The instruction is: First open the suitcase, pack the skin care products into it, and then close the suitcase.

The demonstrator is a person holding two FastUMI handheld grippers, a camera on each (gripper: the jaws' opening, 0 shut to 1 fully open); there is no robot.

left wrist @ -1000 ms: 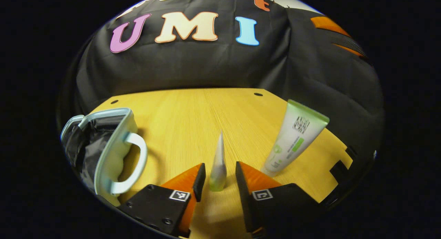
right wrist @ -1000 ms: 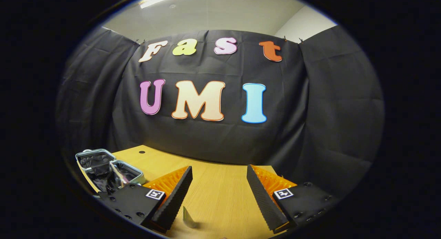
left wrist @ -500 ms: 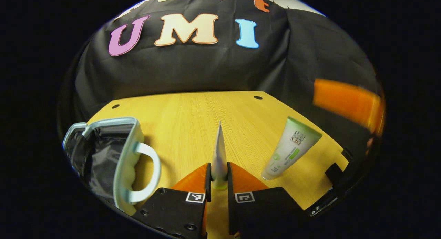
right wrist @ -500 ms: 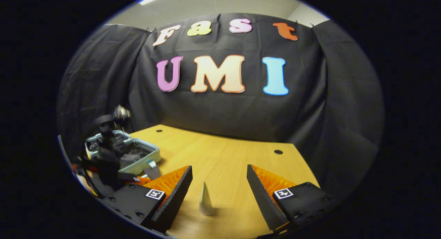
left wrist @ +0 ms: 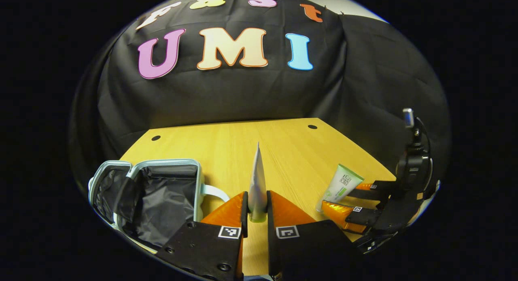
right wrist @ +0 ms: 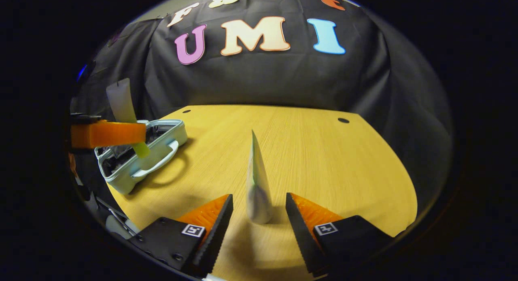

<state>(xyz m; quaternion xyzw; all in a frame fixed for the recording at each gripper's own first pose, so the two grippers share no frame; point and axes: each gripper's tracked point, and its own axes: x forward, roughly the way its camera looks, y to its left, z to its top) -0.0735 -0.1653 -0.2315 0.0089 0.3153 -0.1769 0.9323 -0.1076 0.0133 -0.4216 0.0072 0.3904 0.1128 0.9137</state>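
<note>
My left gripper [left wrist: 257, 206] is shut on a white tube [left wrist: 257, 175] seen edge-on, cap end down. In the right gripper view this tube [right wrist: 119, 101] hangs above the open pale-blue suitcase [right wrist: 121, 186], clamped behind one finger [right wrist: 107, 134] of the left gripper. A second white tube with green print [right wrist: 255, 179] stands cap-down on the table between the open fingers of my right gripper [right wrist: 259, 208], apart from both. The left gripper view shows that tube [left wrist: 342, 182] with the right gripper [left wrist: 340, 195] around its lower end. The suitcase [left wrist: 164, 162] lies open with a dark lining.
The wooden table [right wrist: 323, 159] has two small holes near its far edge and ends at the black cloth wall. The suitcase handle [right wrist: 162, 161] points toward the table's middle. Bare tabletop [left wrist: 226, 143] lies between the suitcase and the standing tube.
My left gripper shut on the first tube and lifted it toward the suitcase. My right gripper swung down and now brackets the second tube.
</note>
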